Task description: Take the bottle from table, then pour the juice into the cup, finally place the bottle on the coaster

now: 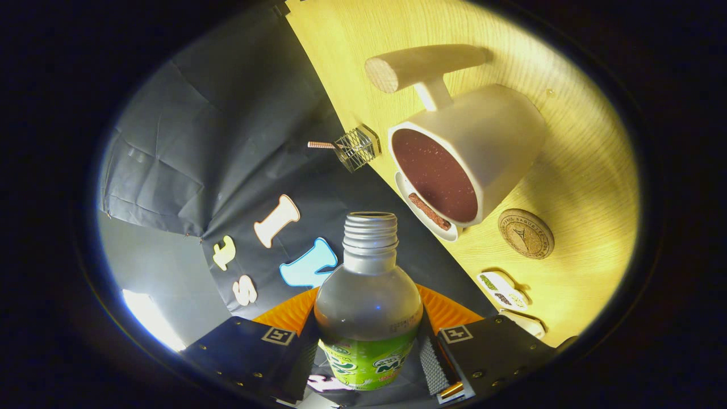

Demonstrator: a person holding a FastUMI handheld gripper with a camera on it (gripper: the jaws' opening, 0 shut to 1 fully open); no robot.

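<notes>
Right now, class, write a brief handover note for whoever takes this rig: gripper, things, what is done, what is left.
Gripper: shut on the bottle, which is uncapped and tilted towards the cup.
Cup: on the table, beyond the bottle's mouth, dark inside.
Coaster: on the table beside the cup, bare.
Done: bottle taken.
Left: pouring cannot be judged finished; then stand the bottle on the coaster.
</notes>
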